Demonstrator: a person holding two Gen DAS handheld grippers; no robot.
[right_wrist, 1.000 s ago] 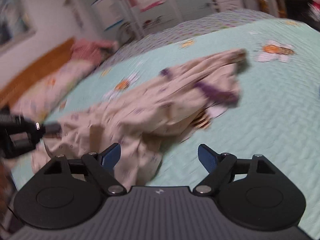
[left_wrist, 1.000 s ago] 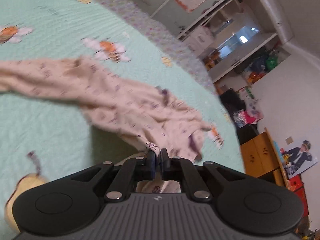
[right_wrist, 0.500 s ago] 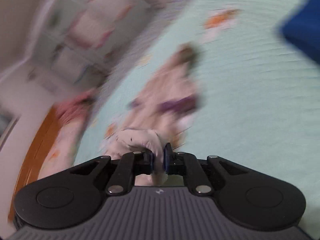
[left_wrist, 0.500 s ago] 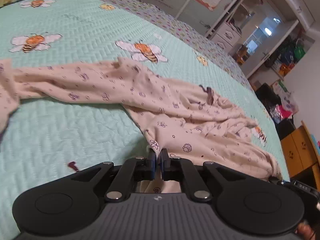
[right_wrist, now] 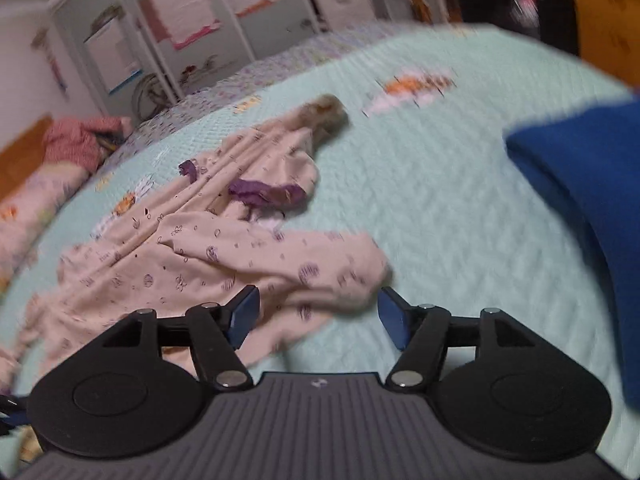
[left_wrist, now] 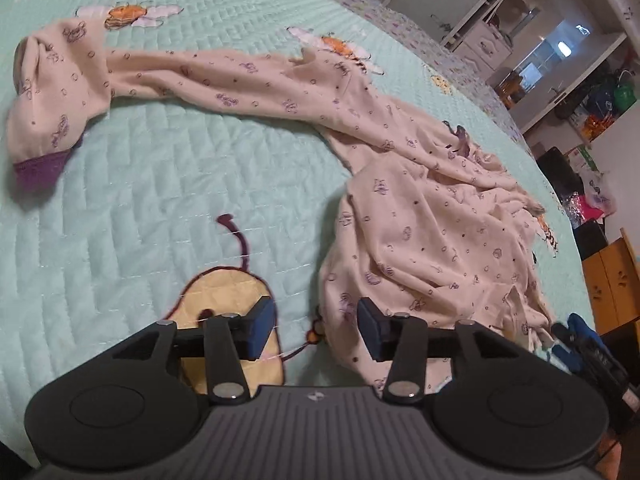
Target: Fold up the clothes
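Note:
A cream garment with small purple prints and purple cuffs lies spread and rumpled on the mint quilted bedspread. One long sleeve or leg reaches to the far left, ending in a purple cuff. My left gripper is open just above the garment's near edge, holding nothing. In the right wrist view the same garment lies bunched, with a purple band near its middle. My right gripper is open over the garment's near fold, with cloth lying between the fingers but not clamped.
The bedspread carries bee and pear appliqués, one pear under my left fingers. A blue sleeve or cloth fills the right of the right wrist view. Shelves and an orange cabinet stand beyond the bed. A pink bundle lies far left.
Both grippers were shut on the garment half a second ago and have now opened, releasing it. The garment has settled onto the bedspread, more spread out than before.

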